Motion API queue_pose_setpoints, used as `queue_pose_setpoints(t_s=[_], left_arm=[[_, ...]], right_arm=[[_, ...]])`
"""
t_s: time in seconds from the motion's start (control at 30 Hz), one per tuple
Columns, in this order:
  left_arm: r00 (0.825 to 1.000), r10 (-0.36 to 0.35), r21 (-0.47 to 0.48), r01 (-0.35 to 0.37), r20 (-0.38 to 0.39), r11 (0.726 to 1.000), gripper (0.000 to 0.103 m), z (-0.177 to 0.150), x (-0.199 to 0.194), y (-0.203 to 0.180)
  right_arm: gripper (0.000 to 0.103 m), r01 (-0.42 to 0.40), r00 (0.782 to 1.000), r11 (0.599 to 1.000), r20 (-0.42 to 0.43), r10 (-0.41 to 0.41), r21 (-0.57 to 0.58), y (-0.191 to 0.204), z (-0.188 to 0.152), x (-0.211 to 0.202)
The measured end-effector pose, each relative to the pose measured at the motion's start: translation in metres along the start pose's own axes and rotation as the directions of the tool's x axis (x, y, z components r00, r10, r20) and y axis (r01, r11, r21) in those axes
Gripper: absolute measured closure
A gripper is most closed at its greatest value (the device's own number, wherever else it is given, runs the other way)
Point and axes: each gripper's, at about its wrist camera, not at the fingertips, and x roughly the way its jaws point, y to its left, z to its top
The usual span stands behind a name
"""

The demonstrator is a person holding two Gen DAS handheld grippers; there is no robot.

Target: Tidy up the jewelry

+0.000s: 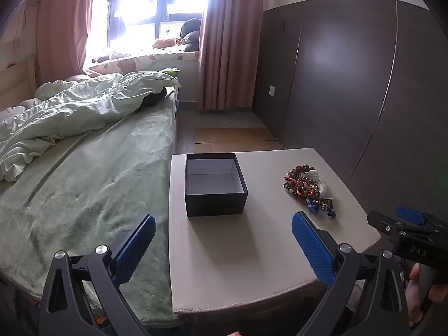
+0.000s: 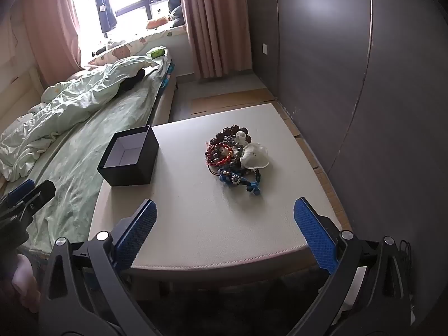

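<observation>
Both tongs hang wide and empty above a pale surface beside a bed.

The left tongs (image 1: 224, 246) point toward an open black box (image 1: 215, 184) at the surface's (image 2: 196, 224) bed-side edge; nothing shows inside it. The right tongs (image 2: 225, 238) face a tangled jewelry pile (image 2: 236, 156) of dark beads, red cord and blue braided pieces, lying well apart from the box. The green-covered bed (image 1: 84, 182) runs along the left.

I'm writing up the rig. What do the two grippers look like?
Both match: the left gripper and right gripper have black angular frames, silver bolts and blue textured pads. The right gripper's body reads "DAS" in the left view.
</observation>
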Motion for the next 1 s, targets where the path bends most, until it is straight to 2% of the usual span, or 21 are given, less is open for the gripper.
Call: queue_pose_setpoints(t_s=[1.0], left_arm=[[1.0, -0.02, 0.028, 0.02, 0.001, 0.999, 0.008, -0.0014, 0.0063, -0.0054]], right_arm=[[0.005, 0.019, 1.0, 1.0, 0.015, -0.019, -0.008, -0.0032, 0.0027, -0.0034]])
